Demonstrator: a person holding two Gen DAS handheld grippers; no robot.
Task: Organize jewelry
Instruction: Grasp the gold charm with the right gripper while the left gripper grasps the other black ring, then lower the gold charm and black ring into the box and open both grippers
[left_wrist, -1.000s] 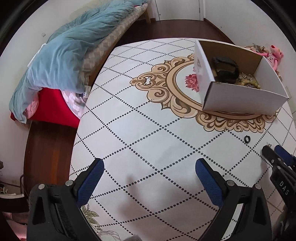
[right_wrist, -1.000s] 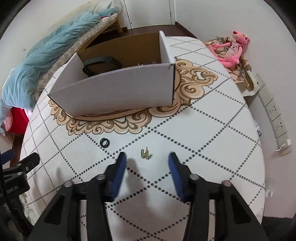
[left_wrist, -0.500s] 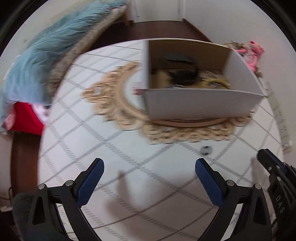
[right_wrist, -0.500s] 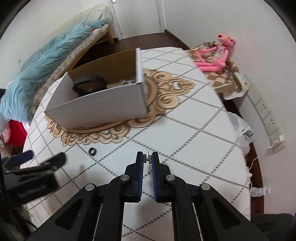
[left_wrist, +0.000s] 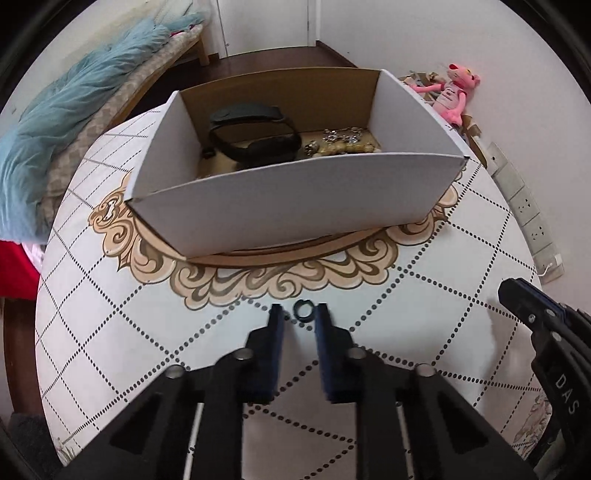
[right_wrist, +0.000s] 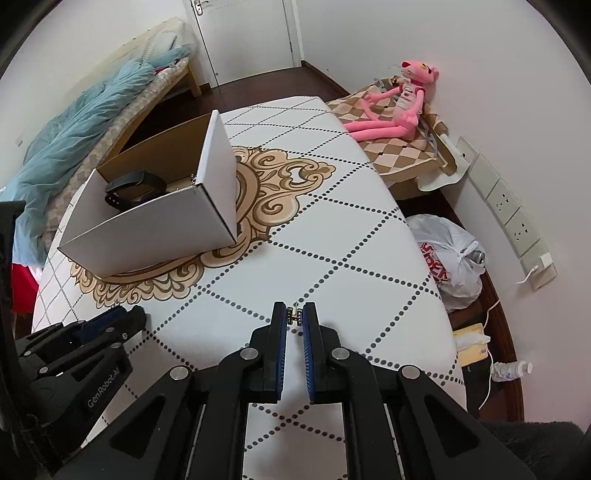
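A white cardboard box (left_wrist: 288, 195) stands on the patterned table and holds a black watch band (left_wrist: 255, 134) and gold and silver jewelry (left_wrist: 343, 142). The box also shows in the right wrist view (right_wrist: 155, 225). My left gripper (left_wrist: 300, 312) is closed around a small black ring (left_wrist: 303, 309) at its fingertips, low over the table. My right gripper (right_wrist: 294, 314) is shut on a small gold earring (right_wrist: 294, 316) and holds it above the table, right of the box.
The table (right_wrist: 332, 229) drops off to the right. A pink plush toy (right_wrist: 402, 99), a plastic bag (right_wrist: 447, 258) and wall sockets (right_wrist: 513, 218) lie beyond that edge. A bed with a blue blanket (left_wrist: 70, 122) is on the left.
My left gripper swung to face the box, came down over the black ring and closed on it. My right gripper closed on the gold earring and lifted it off the table.
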